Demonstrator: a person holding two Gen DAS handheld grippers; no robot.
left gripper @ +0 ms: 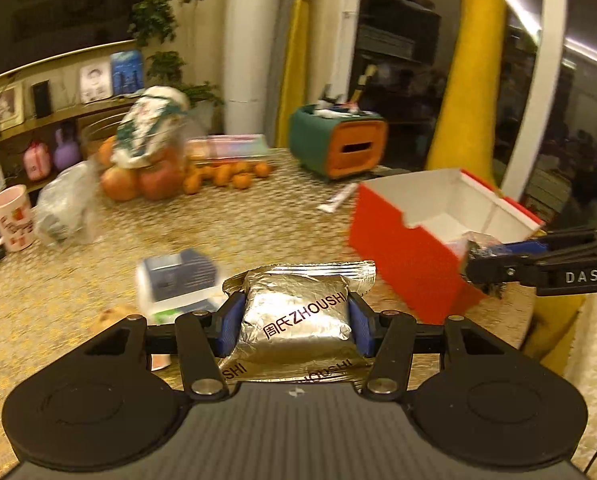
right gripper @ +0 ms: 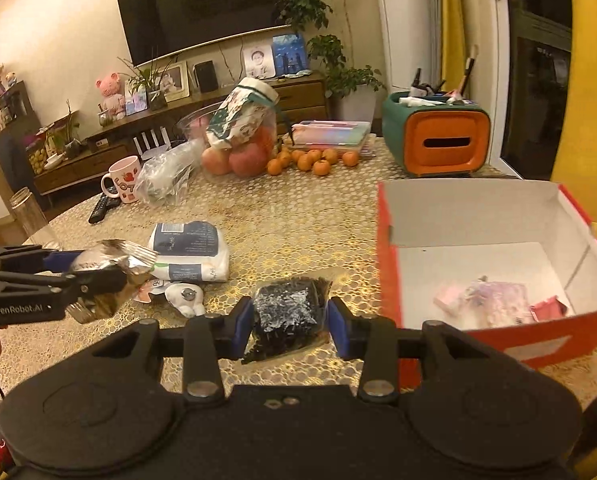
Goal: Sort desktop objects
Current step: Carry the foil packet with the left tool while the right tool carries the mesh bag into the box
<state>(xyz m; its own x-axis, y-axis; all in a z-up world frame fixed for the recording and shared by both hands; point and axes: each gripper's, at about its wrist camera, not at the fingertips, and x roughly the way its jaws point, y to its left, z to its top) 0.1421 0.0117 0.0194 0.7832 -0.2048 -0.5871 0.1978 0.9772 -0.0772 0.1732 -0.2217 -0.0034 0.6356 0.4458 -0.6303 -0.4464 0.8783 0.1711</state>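
silver foil snack packet [left gripper: 298, 316] marked zhoushi sits clamped between the blue pads [left gripper: 232, 322] of the left gripper [left gripper: 296, 322], lifted above the desk [left gripper: 258, 224]. right gripper [right gripper: 290, 322] is clenched on a dark crinkly plastic-wrapped packet [right gripper: 286, 316], also off the desk surface, just left of the red cardboard box [right gripper: 390, 280]. box stands open at the desk's right edge, white inside, with a pinkish wrapped item [right gripper: 486, 298] and a small red piece [right gripper: 548, 308] on its floor. white and blue tissue pack [right gripper: 190, 252] lies mid-desk, near the left gripper. far side of the desk: small oranges [right gripper: 314, 160], apples [right gripper: 234, 160] under a tilted patterned bag [right gripper: 242, 114], clear plastic bag [right gripper: 166, 178], pink mug [right gripper: 122, 180], remote [right gripper: 102, 206] toward the left edge. green and orange organizer [right gripper: 438, 140] stands at the far right corner.
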